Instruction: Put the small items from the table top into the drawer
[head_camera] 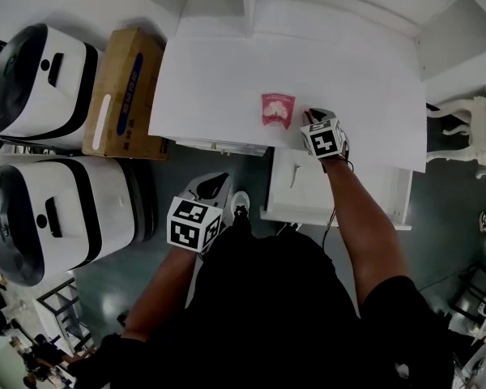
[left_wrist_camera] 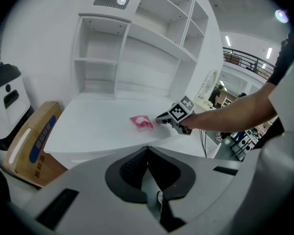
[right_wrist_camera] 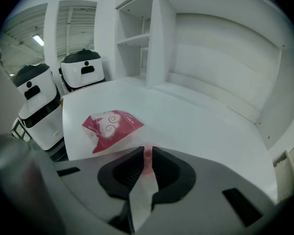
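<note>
the right gripper (right_wrist_camera: 146, 153) pinches the near edge of a red snack packet (right_wrist_camera: 110, 126) lying on the white desk top (head_camera: 211, 71), just above the open drawer (head_camera: 304, 193). the left gripper (left_wrist_camera: 148, 150), jaws together and empty, hangs off the desk's front edge.

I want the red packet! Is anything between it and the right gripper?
Nothing: the head view shows only bare table between the red packet and the right gripper.

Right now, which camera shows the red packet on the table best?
The right gripper view: the red packet lies close, its print visible. The head view shows it small from above; the left gripper view, small and distant.
</note>
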Available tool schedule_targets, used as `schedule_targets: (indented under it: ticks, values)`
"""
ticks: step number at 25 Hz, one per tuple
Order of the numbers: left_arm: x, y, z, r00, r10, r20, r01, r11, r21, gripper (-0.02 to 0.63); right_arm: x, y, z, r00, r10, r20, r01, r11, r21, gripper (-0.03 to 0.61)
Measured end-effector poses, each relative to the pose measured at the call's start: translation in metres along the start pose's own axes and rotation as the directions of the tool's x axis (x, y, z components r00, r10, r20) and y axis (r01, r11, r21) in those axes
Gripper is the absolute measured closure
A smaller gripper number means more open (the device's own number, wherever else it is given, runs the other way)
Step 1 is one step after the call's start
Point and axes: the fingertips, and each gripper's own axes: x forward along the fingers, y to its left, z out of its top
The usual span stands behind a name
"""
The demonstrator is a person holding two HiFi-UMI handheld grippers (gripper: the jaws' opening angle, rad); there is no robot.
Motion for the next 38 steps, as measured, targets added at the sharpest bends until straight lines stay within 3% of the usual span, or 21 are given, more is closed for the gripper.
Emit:
schedule_targets:
  ticks: [10,21,30,38]
  values:
    - [0.006,-0.013,0.005,0.999,-0.035,0.013,0.034,0.999,0.032,0.603,-0.031,0.004,0.007,0.998,-0.007,0.059,0.006,1.0,0.013,0.514]
    - [0.013,-0.037,0.006,0.996,-0.086,0.018,0.085,0.994,0.075,0.603,-0.091,0.009,-0.013,0.995,0.012,0.097,-0.014,1.0,0.013,0.514]
    - [0.016,-0.048,0.01,0.994,-0.102,0.023,0.1,0.991,0.092,0.603,-0.113,0.042,-0.097,0.997,0.079,0.001,-0.079,0.993,0.091,0.514]
    - [0.016,-0.048,0.003,0.996,-0.092,0.001,0.092,0.991,0.094,0.603,-0.081,0.064,-0.159,0.986,0.107,-0.13,-0.093,0.989,0.112,0.514]
